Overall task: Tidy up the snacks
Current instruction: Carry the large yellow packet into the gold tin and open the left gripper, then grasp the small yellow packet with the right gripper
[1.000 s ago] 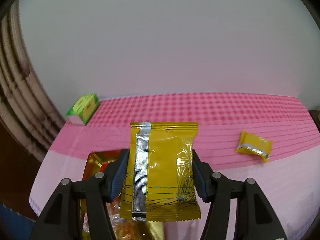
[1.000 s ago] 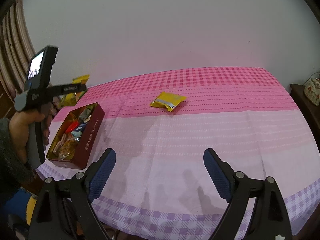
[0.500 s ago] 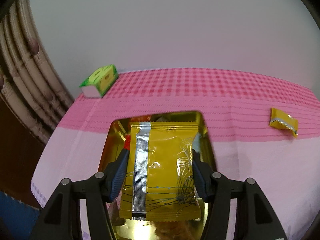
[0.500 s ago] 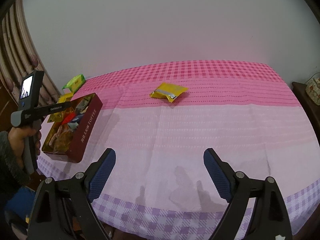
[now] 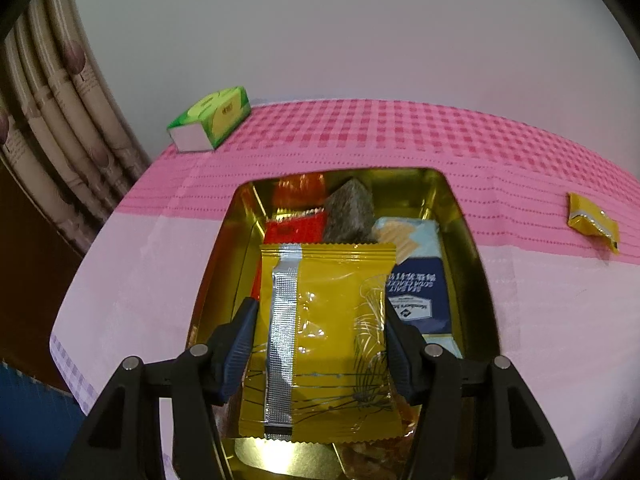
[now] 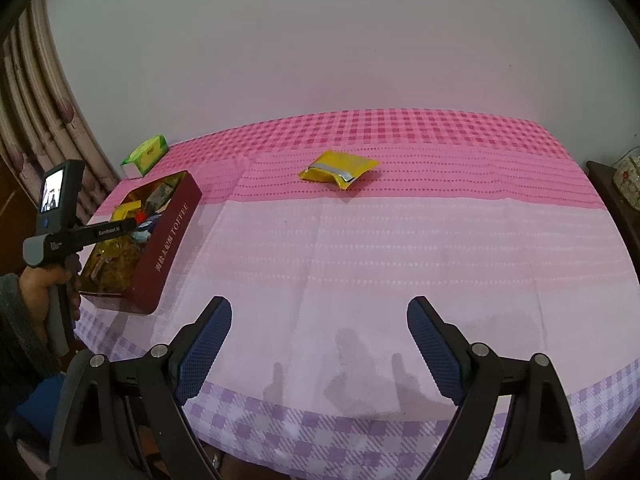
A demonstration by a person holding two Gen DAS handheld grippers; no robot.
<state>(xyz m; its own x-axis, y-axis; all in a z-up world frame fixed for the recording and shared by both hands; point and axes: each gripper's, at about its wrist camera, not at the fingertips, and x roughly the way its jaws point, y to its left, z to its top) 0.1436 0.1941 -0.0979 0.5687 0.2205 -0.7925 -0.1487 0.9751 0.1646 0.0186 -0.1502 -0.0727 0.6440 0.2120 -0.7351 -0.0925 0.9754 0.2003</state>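
The left gripper (image 5: 318, 340) is clamping a yellow packet (image 5: 320, 340) by its two side edges, the pads pressing in on the wrapper, and is holding it just above the open tin (image 5: 476, 264). The packet is hanging over the tin's near half, apart from the snacks beneath it. The right gripper (image 6: 318, 344) is hovering over the bare cloth (image 6: 360, 248) well to the right of the tin, its jaws standing wide apart and gripping nothing.

Counting yellow packets, I am seeing two: the one in the left gripper and a second packet (image 6: 338, 168) lying on the pink stripe of the cloth, well to the right of the tin. There is one tin, sitting at the cloth's left edge, and inside it several wrapped snacks are lying jumbled: a red one, a grey-brown one, a blue-and-white one and others I cannot tell apart. One green box (image 5: 210, 122) is lying beyond the tin, near the curtain (image 5: 60, 128).
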